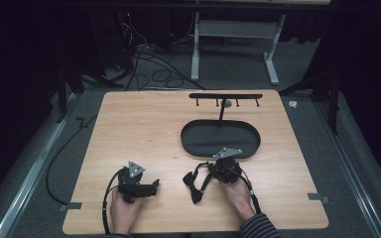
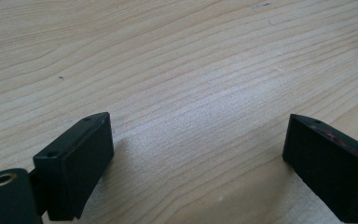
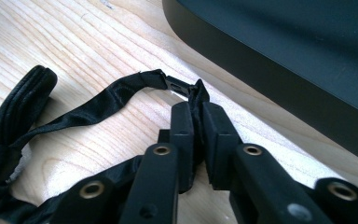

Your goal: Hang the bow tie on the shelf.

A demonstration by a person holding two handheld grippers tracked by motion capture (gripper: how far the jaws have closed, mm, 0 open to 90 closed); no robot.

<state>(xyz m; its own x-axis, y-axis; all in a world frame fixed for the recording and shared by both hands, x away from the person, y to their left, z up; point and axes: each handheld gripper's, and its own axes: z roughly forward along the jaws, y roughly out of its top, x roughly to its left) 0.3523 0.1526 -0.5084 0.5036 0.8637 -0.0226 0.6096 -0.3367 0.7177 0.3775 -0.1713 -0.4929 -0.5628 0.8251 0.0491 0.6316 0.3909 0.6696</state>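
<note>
A black bow tie (image 1: 194, 184) with a thin strap lies on the wooden table (image 1: 144, 124), just in front of the black oval tray (image 1: 248, 141). My right gripper (image 1: 212, 168) is shut on the bow tie's strap. In the right gripper view the strap (image 3: 107, 98) runs from the bow (image 3: 23, 98) at the left up into my right gripper (image 3: 196, 109), where its end is pinched between the pads beside a small clasp. My left gripper (image 1: 155, 186) rests on the table at the front left. Its jaws stand wide apart over bare wood, so my left gripper (image 2: 198, 154) is open.
A black rack with several small hooks (image 1: 225, 96) rises on a post from the tray's far side. The tray wall (image 3: 279, 56) lies close to the right of the pinched strap. Cables trail over the floor beyond the table.
</note>
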